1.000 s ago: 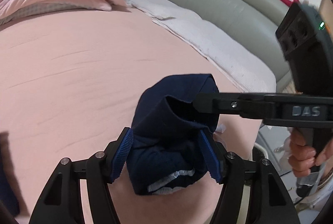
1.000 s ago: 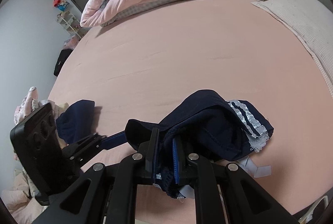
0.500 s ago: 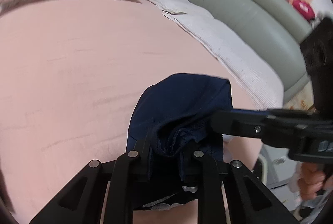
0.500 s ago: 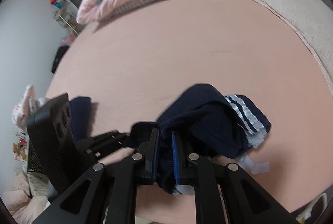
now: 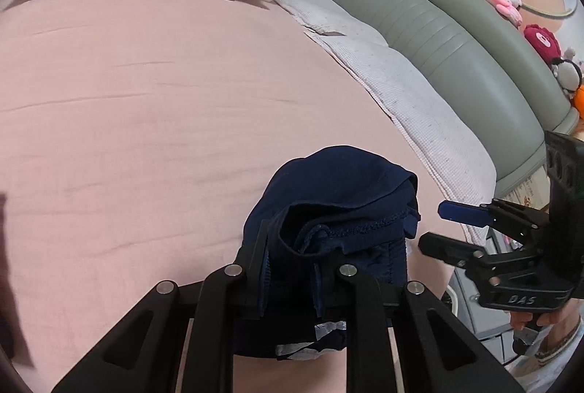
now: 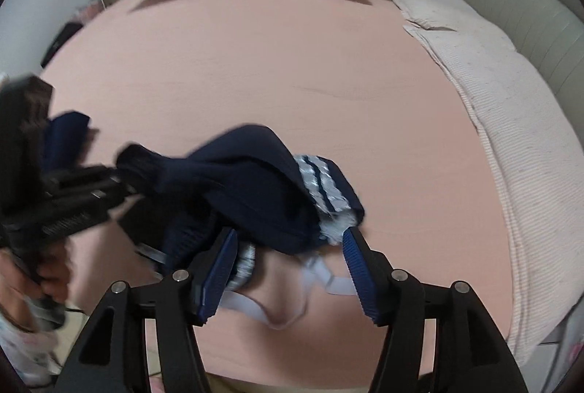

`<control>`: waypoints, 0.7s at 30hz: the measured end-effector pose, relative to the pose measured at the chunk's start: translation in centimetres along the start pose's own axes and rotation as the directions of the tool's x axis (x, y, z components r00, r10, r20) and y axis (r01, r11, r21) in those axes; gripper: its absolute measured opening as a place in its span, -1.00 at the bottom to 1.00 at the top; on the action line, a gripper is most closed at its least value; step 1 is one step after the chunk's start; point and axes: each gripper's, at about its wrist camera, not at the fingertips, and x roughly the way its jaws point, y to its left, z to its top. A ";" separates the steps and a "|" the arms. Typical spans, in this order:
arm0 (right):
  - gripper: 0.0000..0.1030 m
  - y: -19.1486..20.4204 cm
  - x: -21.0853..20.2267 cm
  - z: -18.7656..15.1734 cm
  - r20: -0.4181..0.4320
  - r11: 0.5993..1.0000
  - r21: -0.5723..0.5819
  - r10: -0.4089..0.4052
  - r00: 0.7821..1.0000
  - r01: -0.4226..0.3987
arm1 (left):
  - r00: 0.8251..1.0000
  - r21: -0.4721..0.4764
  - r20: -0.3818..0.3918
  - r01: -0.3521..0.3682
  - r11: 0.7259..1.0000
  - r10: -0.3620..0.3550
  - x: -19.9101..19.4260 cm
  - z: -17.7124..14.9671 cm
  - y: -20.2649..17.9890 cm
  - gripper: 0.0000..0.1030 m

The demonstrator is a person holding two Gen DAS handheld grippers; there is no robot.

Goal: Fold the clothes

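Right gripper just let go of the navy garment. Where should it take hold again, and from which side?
Probably the striped white-trimmed hem of the navy garment. It lies exposed at the bundle's right end, just ahead of the right gripper, whose jaws are opening with nothing pinched. Come from the near bed edge; the left gripper already clamps the opposite bunched end.

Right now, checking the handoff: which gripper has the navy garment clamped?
The left gripper: it is shut on the navy garment. The right gripper is opening, pads clear of the cloth.
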 end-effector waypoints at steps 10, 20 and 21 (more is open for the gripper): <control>0.16 0.4 3.6 0.4 -0.051 0.986 -0.093 -0.146 0.988 0.140 | 1.000 0.028 -0.018 -0.006 1.000 0.006 -0.2 0.0 -0.4 -0.69; 0.17 -2.3 5.2 -0.6 -0.106 0.997 0.006 -0.077 0.991 0.078 | 1.000 0.015 -0.023 -0.013 1.000 0.013 0.1 0.1 -0.1 -0.69; 0.17 -2.5 5.6 -0.7 -0.112 0.997 0.011 -0.071 0.991 0.072 | 1.000 0.008 -0.023 -0.013 1.000 0.013 0.0 0.2 0.1 -0.69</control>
